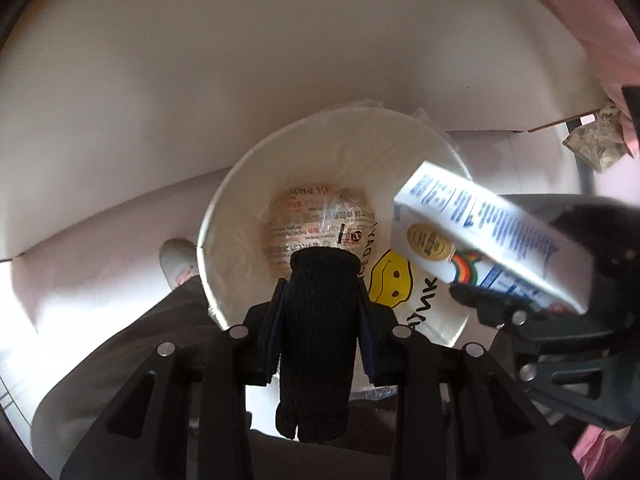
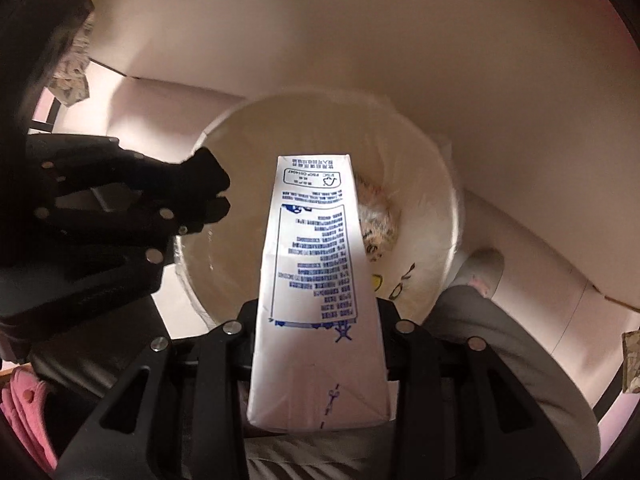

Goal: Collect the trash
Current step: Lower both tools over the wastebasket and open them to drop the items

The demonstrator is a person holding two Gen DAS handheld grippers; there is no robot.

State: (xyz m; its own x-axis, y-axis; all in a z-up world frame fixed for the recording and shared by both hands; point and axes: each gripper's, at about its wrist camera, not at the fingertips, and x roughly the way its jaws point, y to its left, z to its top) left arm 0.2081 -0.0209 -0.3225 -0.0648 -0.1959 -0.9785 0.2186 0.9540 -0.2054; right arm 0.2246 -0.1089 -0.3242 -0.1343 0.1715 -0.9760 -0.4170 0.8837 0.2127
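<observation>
Left gripper (image 1: 322, 304) is clamped on a black knitted glove (image 1: 318, 332), which hangs directly above the white bin (image 1: 224, 200). Right gripper (image 2: 318, 312) is clamped on a white-and-blue milk carton (image 2: 316, 280), its far end projecting over the same bin opening. The bin holds a clear liner, a printed round wrapper (image 1: 316, 220) and a smiley-face bag (image 1: 392, 276). Pale floor and white panels surround it; a shoe (image 1: 176, 260) stands just beside the bin.
</observation>
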